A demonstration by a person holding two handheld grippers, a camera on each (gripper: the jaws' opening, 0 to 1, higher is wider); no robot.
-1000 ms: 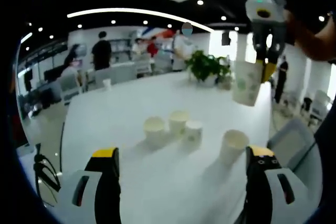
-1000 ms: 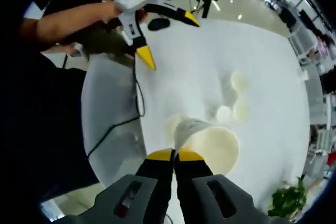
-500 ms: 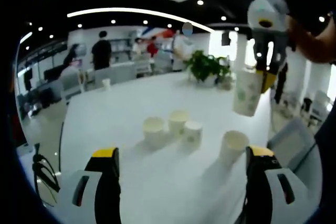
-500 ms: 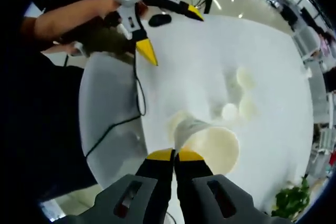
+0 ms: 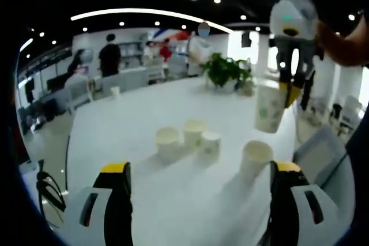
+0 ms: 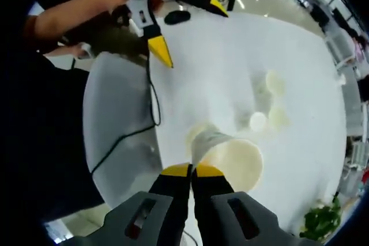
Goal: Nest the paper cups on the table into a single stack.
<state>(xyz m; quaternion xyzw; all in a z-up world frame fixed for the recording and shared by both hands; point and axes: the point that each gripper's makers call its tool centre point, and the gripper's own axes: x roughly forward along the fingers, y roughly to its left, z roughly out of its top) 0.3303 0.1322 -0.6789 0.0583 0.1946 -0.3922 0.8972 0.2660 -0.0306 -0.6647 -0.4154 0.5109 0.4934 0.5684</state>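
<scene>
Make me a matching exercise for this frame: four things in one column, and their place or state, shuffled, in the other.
Things:
1. right tongs
2. left tongs
3. upside-down cup
4. plant

States:
A. open, holding nothing
B. at the table's far edge
C. shut on a raised cup
D. standing on the table in a group of three

Pairs: 1-C, 2-A, 3-D, 4-B
</scene>
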